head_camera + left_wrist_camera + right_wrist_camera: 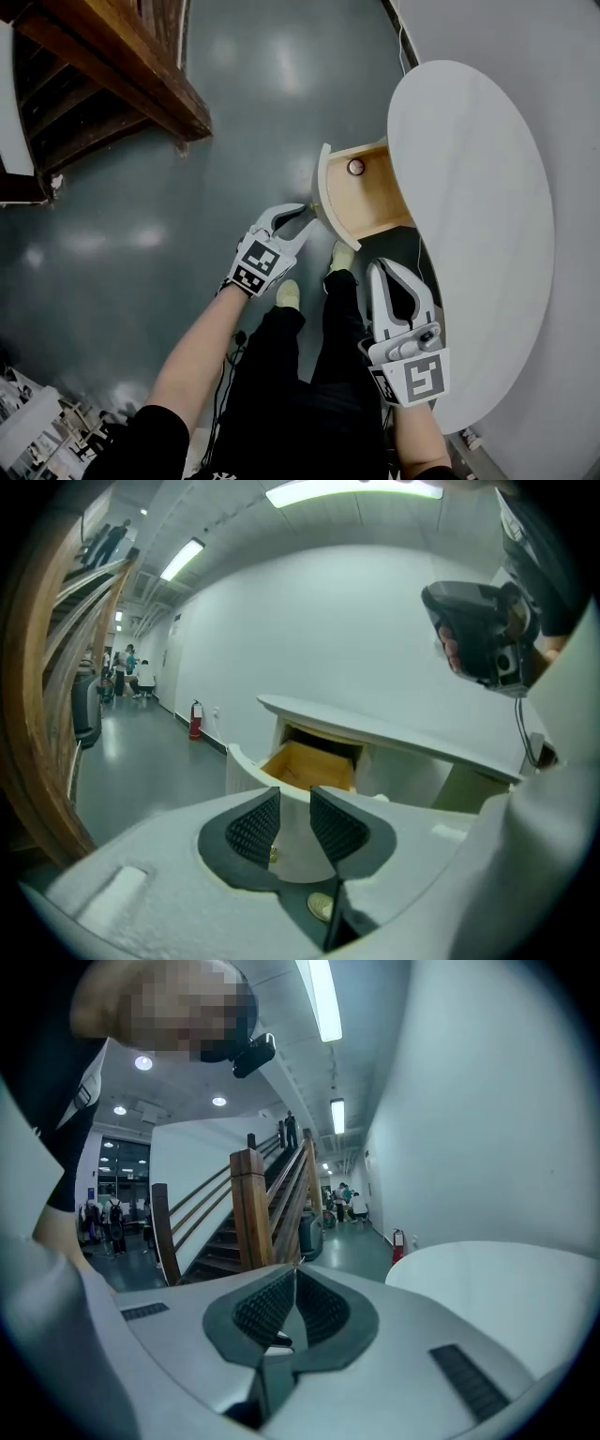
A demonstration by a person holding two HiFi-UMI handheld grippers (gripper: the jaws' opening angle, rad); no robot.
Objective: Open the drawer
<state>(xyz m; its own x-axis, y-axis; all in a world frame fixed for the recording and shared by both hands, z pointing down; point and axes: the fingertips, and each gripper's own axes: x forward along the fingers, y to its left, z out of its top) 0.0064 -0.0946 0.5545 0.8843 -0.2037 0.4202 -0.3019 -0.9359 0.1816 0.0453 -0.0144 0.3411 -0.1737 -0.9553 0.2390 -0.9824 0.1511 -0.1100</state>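
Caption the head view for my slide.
Drawer open under the white tabletop, a small round object inside; left gripper at its front, right gripper held back.

- A dark grey, glossy floor [253, 103] carries everything here.
- A white table [478, 216] with a rounded top stands on the floor against a white wall.
- The table's drawer [322, 187] stands pulled out, showing a wooden bottom; a small round object [355, 167] lies on it near the back.
- The person's two pale shoes [288, 293] rest on the floor just in front of the table, one close under the drawer front.
- A wooden staircase [112, 66] stands on the floor well apart from the table.
- A red fire extinguisher [195, 719] stands by the wall, far beyond the table.
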